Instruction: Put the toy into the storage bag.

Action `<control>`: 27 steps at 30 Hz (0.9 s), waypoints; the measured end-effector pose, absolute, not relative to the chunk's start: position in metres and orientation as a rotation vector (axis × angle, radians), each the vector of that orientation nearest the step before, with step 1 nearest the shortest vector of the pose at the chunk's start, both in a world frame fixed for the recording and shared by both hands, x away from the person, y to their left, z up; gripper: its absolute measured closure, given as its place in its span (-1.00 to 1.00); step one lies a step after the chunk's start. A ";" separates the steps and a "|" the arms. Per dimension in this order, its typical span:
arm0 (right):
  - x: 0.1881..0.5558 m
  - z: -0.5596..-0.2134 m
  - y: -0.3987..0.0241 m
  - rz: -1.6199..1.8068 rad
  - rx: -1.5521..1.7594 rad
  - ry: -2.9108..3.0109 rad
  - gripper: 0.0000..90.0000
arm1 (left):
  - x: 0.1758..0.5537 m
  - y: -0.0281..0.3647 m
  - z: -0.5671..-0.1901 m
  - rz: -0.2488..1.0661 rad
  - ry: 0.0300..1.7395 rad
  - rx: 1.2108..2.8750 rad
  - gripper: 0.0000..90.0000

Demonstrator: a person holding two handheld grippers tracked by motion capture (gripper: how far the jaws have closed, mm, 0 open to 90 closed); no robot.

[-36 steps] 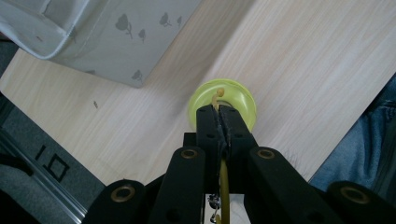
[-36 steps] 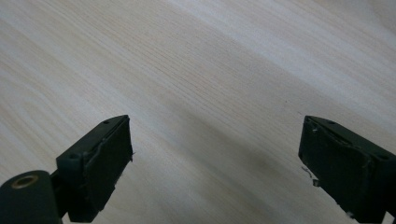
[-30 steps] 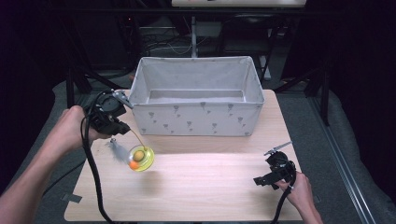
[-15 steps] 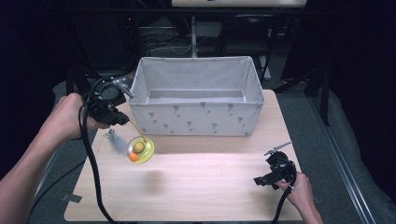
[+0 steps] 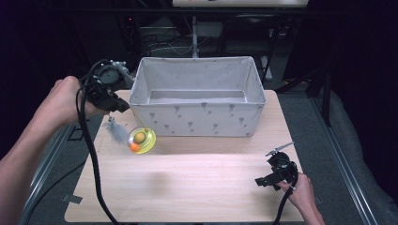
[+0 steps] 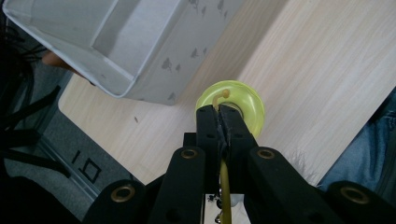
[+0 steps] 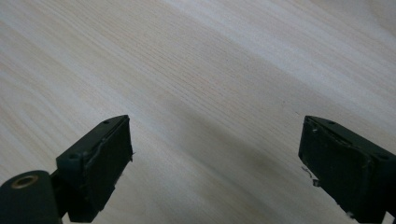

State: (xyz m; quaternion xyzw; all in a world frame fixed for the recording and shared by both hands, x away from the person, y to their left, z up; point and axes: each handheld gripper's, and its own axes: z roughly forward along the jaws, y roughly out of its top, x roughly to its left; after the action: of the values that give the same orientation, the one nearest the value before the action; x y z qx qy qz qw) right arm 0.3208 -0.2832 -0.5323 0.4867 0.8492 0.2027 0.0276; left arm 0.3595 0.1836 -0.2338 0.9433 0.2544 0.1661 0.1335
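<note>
We dangle a feathered toy beside the bin

Our left gripper (image 6: pixel 220 122), clenched on the toy's (image 5: pixel 141 140) thin springy wire, hangs it above the surface (image 5: pixel 197 187), near the fabric bin (image 5: pixel 197 119); it looks light and wobbly. The right gripper (image 7: pixel 215 168) rests released.

feather (image 5: pixel 114 132) blurred, toy disc (image 6: pixel 229 105) partly hidden

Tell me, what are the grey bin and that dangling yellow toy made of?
The grey rectangular bin looks like soft fabric: matte, slightly sagging walls with a small printed pattern. The translucent yellow disc toy looks like glossy plastic, letting light through; its thin yellow stem seems plastic or rubber, hard to tell.
</note>
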 end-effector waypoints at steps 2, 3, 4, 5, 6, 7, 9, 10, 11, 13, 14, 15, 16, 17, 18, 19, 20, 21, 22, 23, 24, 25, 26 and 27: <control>0.321 -0.532 -0.283 0.624 1.503 2.622 -0.80 | 0.361 0.184 -0.228 0.487 0.734 2.737 0.96; 0.321 -0.532 -0.283 0.632 1.506 2.623 -0.80 | 0.362 0.183 -0.227 0.492 0.738 2.735 0.96; 0.321 -0.532 -0.282 0.644 1.508 2.622 -0.80 | 0.363 0.183 -0.224 0.493 0.743 2.733 0.96; 0.321 -0.532 -0.283 0.641 1.503 2.629 -0.80 | 0.364 0.183 -0.222 0.498 0.737 2.742 0.96; 0.321 -0.532 -0.283 0.626 1.494 2.637 -0.80 | 0.364 0.182 -0.220 0.500 0.740 2.738 0.96; 0.320 -0.533 -0.282 0.639 1.509 2.616 -0.80 | 0.364 0.182 -0.219 0.506 0.738 2.741 0.96; 0.321 -0.533 -0.283 0.629 1.508 2.622 -0.80 | 0.365 0.181 -0.214 0.506 0.736 2.747 0.96; 0.321 -0.533 -0.283 0.638 1.512 2.621 -0.80 | 0.366 0.181 -0.212 0.512 0.737 2.749 0.96; 0.321 -0.533 -0.282 0.653 1.519 2.621 -0.80 | 0.366 0.181 -0.211 0.515 0.745 2.747 0.96; 0.321 -0.533 -0.282 0.646 1.515 2.628 -0.80 | 0.369 0.181 -0.205 0.517 0.750 2.756 0.96; 0.321 -0.533 -0.282 0.653 1.515 2.622 -0.80 | 0.370 0.181 -0.201 0.525 0.751 2.757 0.96; 0.320 -0.533 -0.282 0.655 1.516 2.617 -0.80 | 0.371 0.181 -0.199 0.526 0.753 2.758 0.96; 0.320 -0.533 -0.282 0.652 1.512 2.624 -0.80 | 0.372 0.180 -0.196 0.528 0.761 2.756 0.96; 0.320 -0.533 -0.282 0.657 1.516 2.615 -0.80 | 0.372 0.179 -0.194 0.535 0.762 2.754 0.96; 0.321 -0.533 -0.282 0.632 1.508 2.622 -0.80 | 0.373 0.178 -0.190 0.544 0.756 2.763 0.96; 0.321 -0.533 -0.282 0.646 1.519 2.627 -0.80 | 0.374 0.177 -0.187 0.544 0.756 2.766 0.96; 0.321 -0.533 -0.282 0.623 1.510 2.625 -0.80 | 0.375 0.177 -0.185 0.548 0.759 2.764 0.96; 0.322 -0.533 -0.282 0.621 1.508 2.629 -0.80 | 0.377 0.176 -0.182 0.553 0.761 2.767 0.96; 0.321 -0.533 -0.282 0.645 1.513 2.634 -0.80 | 0.379 0.175 -0.179 0.552 0.768 2.764 0.96; 0.321 -0.533 -0.282 0.633 1.508 2.628 -0.80 | 0.380 0.175 -0.177 0.552 0.767 2.767 0.96; 0.321 -0.533 -0.282 0.645 1.512 2.628 -0.80 | 0.382 0.175 -0.175 0.557 0.778 2.763 0.96; 0.321 -0.533 -0.283 0.636 1.510 2.617 -0.80 | 0.384 0.174 -0.173 0.556 0.784 2.766 0.96; 0.321 -0.533 -0.283 0.641 1.510 2.616 -0.80 | 0.386 0.174 -0.172 0.552 0.791 2.761 0.96; 0.321 -0.532 -0.283 0.642 1.507 2.621 -0.80 | 0.388 0.174 -0.171 0.550 0.800 2.760 0.96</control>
State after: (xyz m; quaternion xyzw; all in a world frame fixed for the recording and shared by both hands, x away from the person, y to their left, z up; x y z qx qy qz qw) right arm 0.3207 -0.2830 -0.5324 0.4876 0.8477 0.2076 0.0255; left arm 0.3879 0.1740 -0.1713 0.9378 0.2719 0.1871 0.1078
